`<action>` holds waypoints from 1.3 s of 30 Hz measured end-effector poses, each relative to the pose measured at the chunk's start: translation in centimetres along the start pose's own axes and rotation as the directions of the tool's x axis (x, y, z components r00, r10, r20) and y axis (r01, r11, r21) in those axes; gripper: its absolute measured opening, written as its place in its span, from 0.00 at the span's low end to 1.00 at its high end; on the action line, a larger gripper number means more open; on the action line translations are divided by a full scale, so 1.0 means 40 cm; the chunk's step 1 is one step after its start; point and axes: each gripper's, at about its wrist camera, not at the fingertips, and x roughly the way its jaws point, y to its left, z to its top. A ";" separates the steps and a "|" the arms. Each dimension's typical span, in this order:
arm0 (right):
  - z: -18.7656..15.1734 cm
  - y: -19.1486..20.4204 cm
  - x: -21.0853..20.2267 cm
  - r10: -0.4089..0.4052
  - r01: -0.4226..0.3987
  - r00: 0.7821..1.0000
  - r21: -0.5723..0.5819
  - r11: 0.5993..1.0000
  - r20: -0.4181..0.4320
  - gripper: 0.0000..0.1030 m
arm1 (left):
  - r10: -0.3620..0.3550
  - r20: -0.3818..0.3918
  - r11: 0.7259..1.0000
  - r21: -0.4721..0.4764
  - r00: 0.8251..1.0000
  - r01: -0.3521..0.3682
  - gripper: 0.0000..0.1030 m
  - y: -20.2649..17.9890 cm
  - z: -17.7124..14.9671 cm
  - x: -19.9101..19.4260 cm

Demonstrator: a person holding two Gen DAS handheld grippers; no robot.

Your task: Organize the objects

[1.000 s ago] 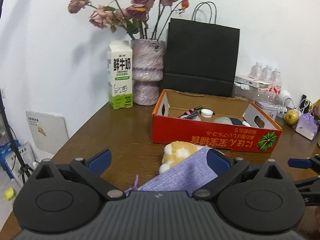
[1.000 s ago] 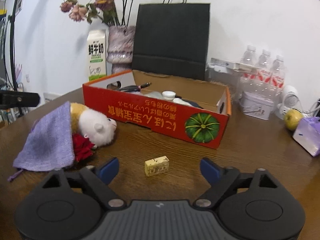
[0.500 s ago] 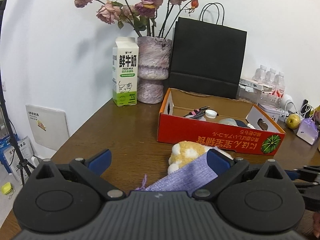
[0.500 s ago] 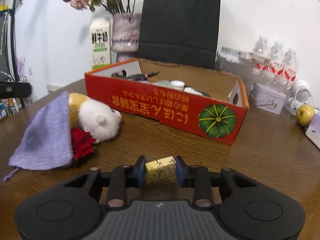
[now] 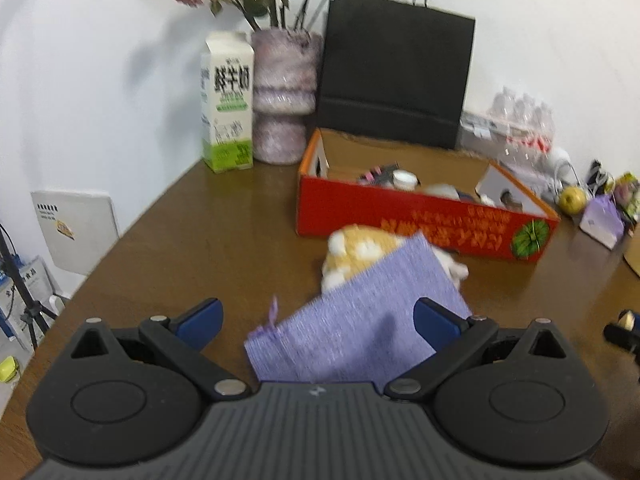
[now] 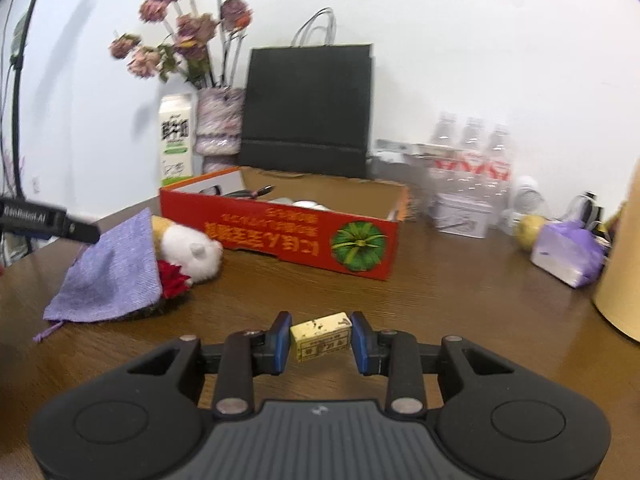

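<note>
My right gripper point(image 6: 320, 336) is shut on a small yellow block point(image 6: 322, 340), held close to the brown table point(image 6: 460, 320). An open red cardboard box point(image 6: 280, 232) holding several small items stands beyond it. Left of the box lie a purple cloth pouch point(image 6: 112, 276), a white and orange plush toy point(image 6: 192, 252) and a red flower point(image 6: 172, 280). In the left wrist view my left gripper point(image 5: 318, 318) stands open over the near end of the pouch point(image 5: 360, 320), its pads clear of the cloth. The plush toy point(image 5: 360, 252) and box point(image 5: 420, 216) lie ahead.
A milk carton point(image 5: 228, 104), a vase of dried roses point(image 5: 284, 96) and a black paper bag point(image 5: 396, 76) line the back wall. Water bottles point(image 6: 472, 152), a tin point(image 6: 460, 212), an apple point(image 6: 528, 228), a small purple box point(image 6: 564, 252) and a tan cylinder point(image 6: 620, 272) crowd the right.
The right jaws, open around the yellow block a second ago, have shut on it and carried it rightward, away from the pouch. The left gripper has turned slightly, and more of the pouch shows.
</note>
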 end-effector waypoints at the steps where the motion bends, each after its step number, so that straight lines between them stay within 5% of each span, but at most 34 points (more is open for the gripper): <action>1: -0.004 -0.007 -0.006 -0.010 0.010 1.000 0.012 1.000 0.004 0.29 | -0.002 -0.019 1.000 0.006 1.000 0.002 1.00 -0.002 -0.007 0.007; 7: -0.009 -0.026 0.008 -0.030 0.031 0.999 0.045 0.999 -0.023 0.29 | 0.029 -0.143 0.999 0.038 0.989 -0.024 1.00 -0.017 -0.053 0.063; 15: -0.012 -0.029 0.011 -0.018 0.019 1.000 0.055 0.998 -0.024 0.29 | 0.047 -0.145 0.997 0.064 0.988 -0.038 0.97 -0.030 -0.084 0.052; 21: -0.012 -0.024 0.007 -0.015 0.016 1.000 0.044 0.999 -0.015 0.29 | 0.057 -0.099 0.996 0.070 0.993 -0.050 0.65 -0.044 -0.106 0.006; 26: -0.012 -0.024 0.004 -0.013 0.013 1.000 0.043 0.999 -0.007 0.29 | 0.070 -0.066 0.997 0.046 0.995 -0.067 0.24 -0.039 -0.132 -0.040; 31: -0.011 -0.022 -0.002 -0.006 0.006 1.000 0.037 0.999 0.004 0.29 | 0.057 -0.041 0.998 0.024 0.998 -0.057 0.13 -0.034 -0.157 -0.099; 39: -0.009 -0.018 -0.014 0.015 -0.016 1.000 0.034 0.999 0.020 0.29 | 0.019 -0.005 0.997 0.079 1.000 -0.019 0.13 -0.069 -0.152 -0.154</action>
